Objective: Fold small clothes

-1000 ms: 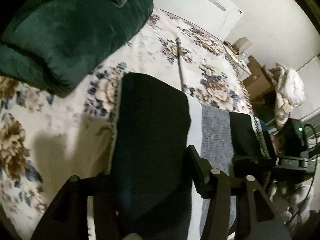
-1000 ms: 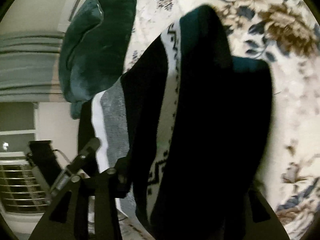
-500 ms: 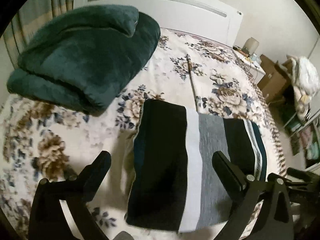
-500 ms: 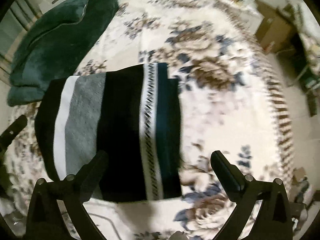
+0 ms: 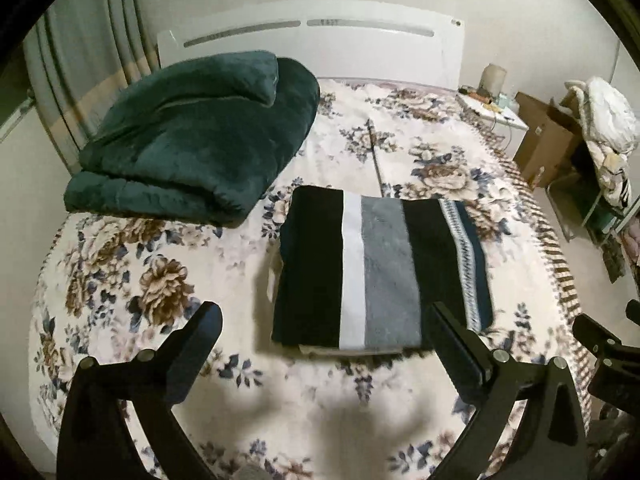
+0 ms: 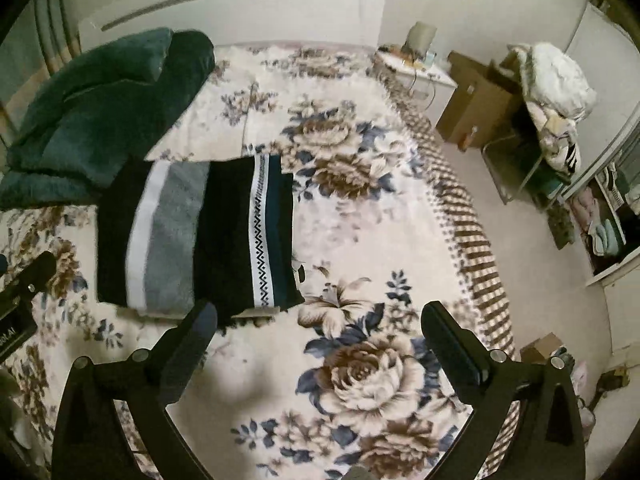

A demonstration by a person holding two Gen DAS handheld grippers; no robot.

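- We judge the fold finished: the striped garment [image 5: 380, 272] lies flat on the bed [image 5: 168, 280], just beside the green blanket [image 5: 192, 136].
- Our left hand-held gripper [image 5: 326, 332] and right hand-held gripper [image 6: 320, 328] hover spread, holding nothing.
- Next, we would check its edges or fetch another piece.

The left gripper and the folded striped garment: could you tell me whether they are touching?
Apart. In the left wrist view the left gripper hangs open above the bed, and floral bedspread shows between its left finger and the folded striped garment.
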